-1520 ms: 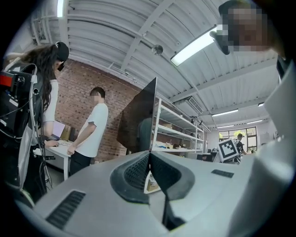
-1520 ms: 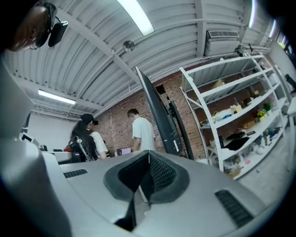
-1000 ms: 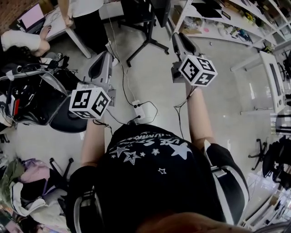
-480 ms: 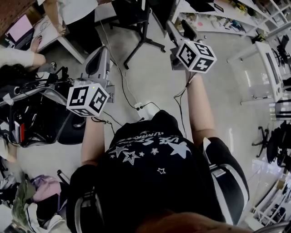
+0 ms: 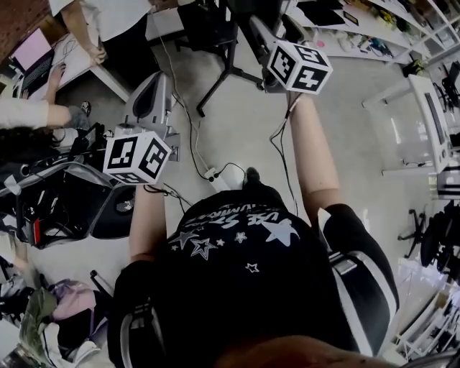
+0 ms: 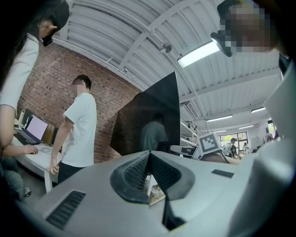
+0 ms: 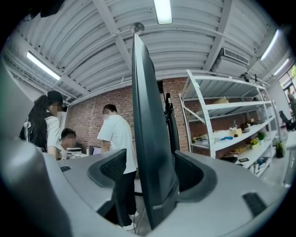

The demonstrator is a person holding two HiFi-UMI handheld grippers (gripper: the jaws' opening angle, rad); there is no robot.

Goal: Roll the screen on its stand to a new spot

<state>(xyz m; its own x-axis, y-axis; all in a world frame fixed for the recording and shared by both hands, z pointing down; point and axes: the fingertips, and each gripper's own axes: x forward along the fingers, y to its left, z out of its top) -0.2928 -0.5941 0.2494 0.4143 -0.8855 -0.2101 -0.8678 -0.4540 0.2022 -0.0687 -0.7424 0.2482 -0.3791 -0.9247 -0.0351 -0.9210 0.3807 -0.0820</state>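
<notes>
Right gripper moved forward, jaws opening astride upright screen edge, left gripper closed.

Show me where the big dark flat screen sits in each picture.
Head view: top edge, centre, the big dark flat screen above its black stand.
Left gripper view: centre, its face showing.
Right gripper view: centre, edge-on.
Shared landmark: the person in a white T-shirt.
</notes>
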